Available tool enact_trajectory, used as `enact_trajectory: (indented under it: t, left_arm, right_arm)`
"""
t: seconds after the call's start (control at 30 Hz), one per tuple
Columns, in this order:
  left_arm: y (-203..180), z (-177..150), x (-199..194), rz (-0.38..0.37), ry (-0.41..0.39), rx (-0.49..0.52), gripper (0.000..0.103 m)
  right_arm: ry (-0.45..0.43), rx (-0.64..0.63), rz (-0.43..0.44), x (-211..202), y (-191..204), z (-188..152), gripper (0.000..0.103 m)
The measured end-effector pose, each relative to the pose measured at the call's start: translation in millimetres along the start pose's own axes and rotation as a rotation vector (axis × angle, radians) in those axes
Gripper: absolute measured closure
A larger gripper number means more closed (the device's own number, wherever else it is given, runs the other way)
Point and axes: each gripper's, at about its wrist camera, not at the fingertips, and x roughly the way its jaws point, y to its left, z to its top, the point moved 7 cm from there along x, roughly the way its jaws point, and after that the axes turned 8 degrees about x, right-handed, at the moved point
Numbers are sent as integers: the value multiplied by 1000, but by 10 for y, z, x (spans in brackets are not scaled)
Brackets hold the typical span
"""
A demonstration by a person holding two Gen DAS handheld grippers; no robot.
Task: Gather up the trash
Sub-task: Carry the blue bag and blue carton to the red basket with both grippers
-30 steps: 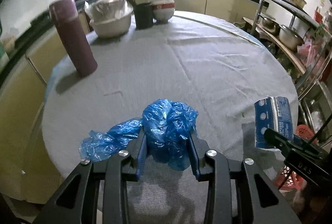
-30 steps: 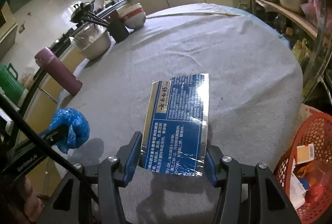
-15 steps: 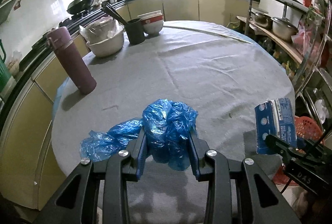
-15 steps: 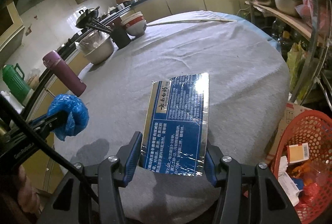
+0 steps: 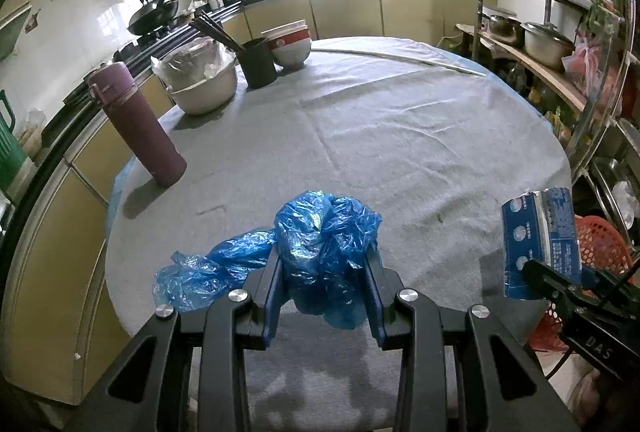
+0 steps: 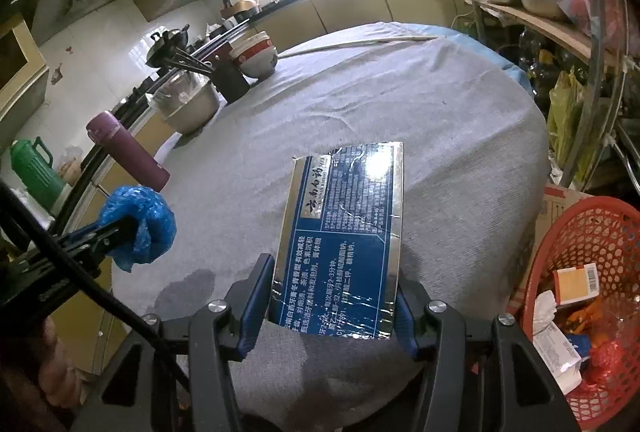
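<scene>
We stand at the near edge of the round table [image 5: 400, 136], its grey cloth bare across the middle. Along its far-left edge sit a covered steel bowl [image 5: 202, 80], a dark chopstick holder [image 5: 258, 62] and stacked bowls [image 5: 290, 44], with a purple flask [image 5: 140, 124] at the left edge.

Over the last second both our hands have drawn back and the view has opened: more of the cabinets and the near edge now shows, and the red basket [image 6: 592, 292] beside the table's right edge, already holding wrappers, has come further into the right wrist view. We judge both pieces are picked and the carry to the basket is under way.

Our right gripper [image 6: 334, 296] points down and forward, its fingers clamped on the sides of a flattened blue toothpaste box [image 6: 344, 236], held above the near edge, clear of the cloth. Our left gripper [image 5: 322, 296], tilted likewise, pinches a crumpled blue plastic bag [image 5: 320, 244], whose loose tail trails leftward over the near-left edge. Neither grip has changed.
</scene>
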Motion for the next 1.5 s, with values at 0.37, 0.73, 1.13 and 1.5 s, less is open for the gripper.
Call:
enact_trajectory:
  t: [0.37, 0.73, 1.13, 1.5]
  left_arm:
    - [-95, 35, -49, 4, -9, 21, 66]
    - [-194, 76, -112, 2, -17, 48, 66]
    - [-435, 160, -204, -11, -34, 88, 66]
    - [-787, 232, -284, -60, -42, 145, 66]
  right_arm:
    - [-21, 6, 0, -85, -53, -12, 47]
    - [-31, 13, -2, -150, -101, -26, 47]
    - [-57, 56, -11, -312, -308, -25, 47]
    - [-91, 107, -22, -496, -580, 7, 47]
